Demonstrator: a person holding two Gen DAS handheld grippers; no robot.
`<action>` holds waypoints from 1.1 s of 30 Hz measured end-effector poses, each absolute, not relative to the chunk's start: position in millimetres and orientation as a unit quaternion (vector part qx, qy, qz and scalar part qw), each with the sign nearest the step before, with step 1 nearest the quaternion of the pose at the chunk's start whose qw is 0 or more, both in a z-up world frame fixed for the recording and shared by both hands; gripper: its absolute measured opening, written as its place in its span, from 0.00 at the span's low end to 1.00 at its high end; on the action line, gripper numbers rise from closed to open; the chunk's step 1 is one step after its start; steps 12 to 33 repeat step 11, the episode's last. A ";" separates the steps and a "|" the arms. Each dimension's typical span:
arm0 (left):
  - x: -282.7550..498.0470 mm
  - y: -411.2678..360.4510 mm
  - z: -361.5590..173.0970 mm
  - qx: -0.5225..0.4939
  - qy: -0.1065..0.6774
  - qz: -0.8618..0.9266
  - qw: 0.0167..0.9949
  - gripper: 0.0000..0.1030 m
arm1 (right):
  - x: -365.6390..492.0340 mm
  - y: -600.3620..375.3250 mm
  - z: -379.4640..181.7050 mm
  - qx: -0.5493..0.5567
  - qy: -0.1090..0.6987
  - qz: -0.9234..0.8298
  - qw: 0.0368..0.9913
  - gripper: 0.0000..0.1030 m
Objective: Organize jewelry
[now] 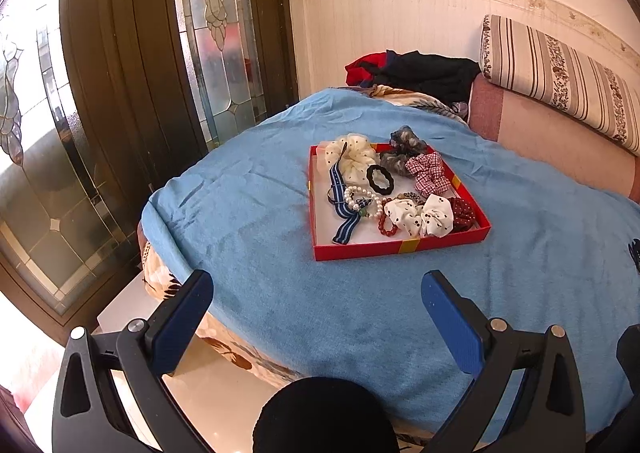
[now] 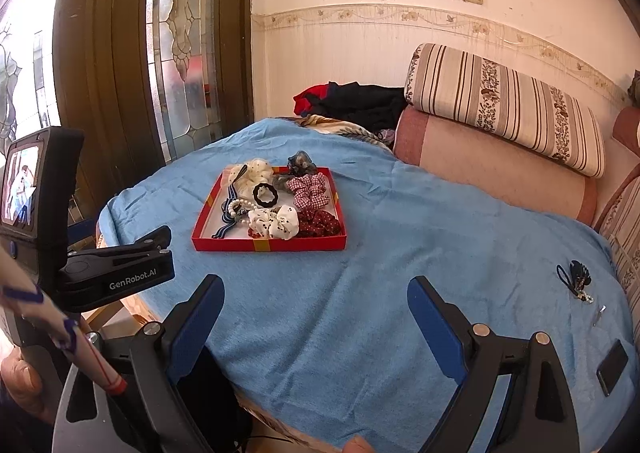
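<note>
A red shallow box [image 1: 362,253] [image 2: 272,244] lies on the blue blanket [image 1: 280,293] [image 2: 360,293]. It holds several scrunchies, a pearl bracelet [image 1: 362,201], a red bead bracelet [image 1: 386,223], a black hair tie [image 1: 380,180] [image 2: 265,195] and a blue striped ribbon [image 1: 346,219]. My left gripper [image 1: 318,295] hovers open near the blanket's front edge, short of the box, with nothing between its fingers. My right gripper [image 2: 316,303] is open too and empty. A dark hair accessory with small pearls [image 2: 576,279] lies far right on the blanket, outside the box.
A striped bolster [image 2: 504,105] and pink cushion [image 2: 492,169] line the back right. Dark and red clothes [image 1: 412,71] are heaped by the wall. A black phone [image 2: 612,367] and a small metal clip [image 2: 599,315] lie at the right. Glass-paned doors [image 1: 120,93] stand left.
</note>
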State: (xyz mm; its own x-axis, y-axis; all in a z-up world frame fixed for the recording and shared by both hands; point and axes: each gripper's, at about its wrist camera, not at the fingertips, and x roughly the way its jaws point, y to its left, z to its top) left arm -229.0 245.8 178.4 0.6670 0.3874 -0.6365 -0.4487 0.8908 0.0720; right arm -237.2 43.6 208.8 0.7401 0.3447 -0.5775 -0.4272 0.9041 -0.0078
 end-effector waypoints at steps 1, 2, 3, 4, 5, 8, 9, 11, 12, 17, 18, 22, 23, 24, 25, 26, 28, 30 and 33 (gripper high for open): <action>-228.9 245.9 178.2 -0.045 0.337 0.229 0.912 1.00 | -237.1 43.6 208.6 -0.070 0.295 0.207 0.930 0.93; -228.9 246.1 178.2 -0.045 0.337 0.229 0.912 1.00 | -236.8 43.5 208.6 -0.069 0.295 0.207 0.930 0.93; -228.8 246.1 178.1 -0.044 0.338 0.229 0.912 1.00 | -236.9 43.5 208.6 -0.069 0.295 0.207 0.930 0.93; -229.1 246.0 178.2 -0.045 0.338 0.229 0.912 1.00 | -236.9 43.1 208.3 -0.069 0.295 0.207 0.930 0.93; -229.1 246.1 178.3 -0.045 0.338 0.229 0.912 1.00 | -236.7 43.0 208.4 -0.069 0.295 0.206 0.931 0.93; -229.3 245.0 180.0 -0.038 0.339 0.223 0.913 1.00 | -236.8 41.6 208.7 -0.064 0.292 0.205 0.932 0.93; -230.6 243.7 181.3 -0.033 0.334 0.225 0.915 1.00 | -236.9 39.5 209.7 -0.059 0.289 0.204 0.933 0.93; -230.3 240.4 184.5 -0.022 0.326 0.224 0.918 1.00 | -236.5 33.0 210.7 -0.047 0.285 0.196 0.937 0.93; -230.3 240.4 184.5 -0.022 0.326 0.224 0.918 1.00 | -236.5 33.0 210.7 -0.047 0.285 0.196 0.937 0.93; -230.3 240.4 184.5 -0.022 0.326 0.224 0.918 1.00 | -236.5 33.0 210.7 -0.047 0.285 0.196 0.937 0.93; -230.3 240.4 184.5 -0.022 0.326 0.224 0.918 1.00 | -236.5 33.0 210.7 -0.047 0.285 0.196 0.937 0.93; -230.3 240.4 184.5 -0.022 0.326 0.224 0.918 1.00 | -236.5 33.0 210.7 -0.047 0.285 0.196 0.937 0.93; -230.3 240.4 184.5 -0.022 0.326 0.224 0.918 1.00 | -236.5 33.0 210.7 -0.047 0.285 0.196 0.937 0.93; -230.3 240.4 184.5 -0.022 0.326 0.224 0.918 1.00 | -236.5 33.0 210.7 -0.047 0.285 0.196 0.937 0.93; -230.3 240.4 184.5 -0.022 0.326 0.224 0.918 1.00 | -236.5 33.0 210.7 -0.047 0.285 0.196 0.937 0.93; -230.3 240.4 184.5 -0.022 0.326 0.224 0.918 1.00 | -236.5 33.0 210.7 -0.047 0.285 0.196 0.937 0.93; -230.3 240.4 184.5 -0.022 0.326 0.224 0.918 1.00 | -236.5 33.0 210.7 -0.047 0.285 0.196 0.937 0.93; -230.3 240.4 184.5 -0.022 0.326 0.224 0.918 1.00 | -236.5 33.0 210.7 -0.047 0.285 0.196 0.937 0.93; -230.3 240.4 184.5 -0.022 0.326 0.224 0.918 1.00 | -236.5 33.0 210.7 -0.047 0.285 0.196 0.937 0.93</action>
